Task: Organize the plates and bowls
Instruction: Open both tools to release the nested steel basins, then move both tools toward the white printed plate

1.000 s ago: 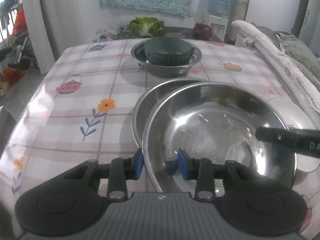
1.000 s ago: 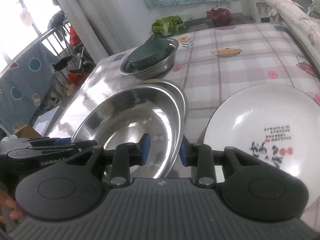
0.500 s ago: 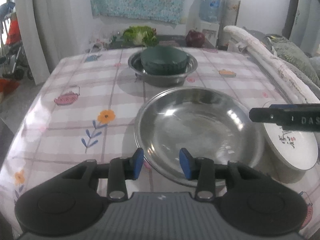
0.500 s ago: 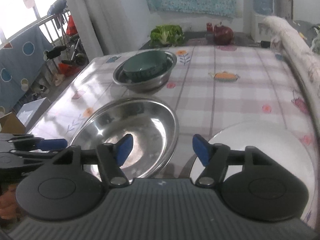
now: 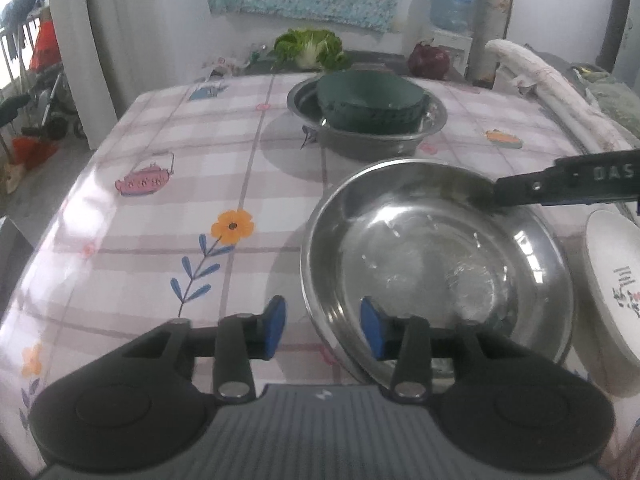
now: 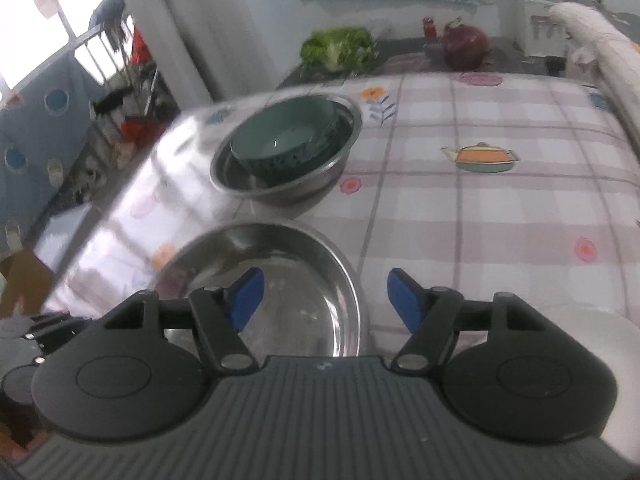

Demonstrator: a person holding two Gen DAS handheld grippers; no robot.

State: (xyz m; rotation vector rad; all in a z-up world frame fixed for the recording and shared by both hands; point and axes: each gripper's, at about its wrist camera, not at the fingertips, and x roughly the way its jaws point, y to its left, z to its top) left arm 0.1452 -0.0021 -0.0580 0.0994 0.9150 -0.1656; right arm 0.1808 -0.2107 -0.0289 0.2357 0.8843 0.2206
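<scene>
A large steel plate [image 5: 436, 264] rests on the checked tablecloth, also in the right wrist view [image 6: 280, 284]. My left gripper [image 5: 322, 326] is open, its jaws on either side of the plate's near left rim without pinching it. My right gripper [image 6: 322, 294] is open and empty, above the plate's right rim; it shows as a black bar [image 5: 568, 182] in the left wrist view. A green bowl [image 5: 370, 98] sits inside a steel bowl [image 5: 368, 136] farther back, also in the right wrist view [image 6: 284, 142]. A white plate [image 5: 616, 284] lies to the right.
Lettuce [image 5: 310, 46] and a dark red round object [image 5: 428, 60] sit beyond the table's far end. A padded white roll [image 5: 560, 88] runs along the table's right side. The table's left edge [image 5: 72, 200] drops to the floor.
Both grippers let go of the steel plate, which now lies flat over the one below. Both jaws opened wider and the right gripper rose and pulled back.
</scene>
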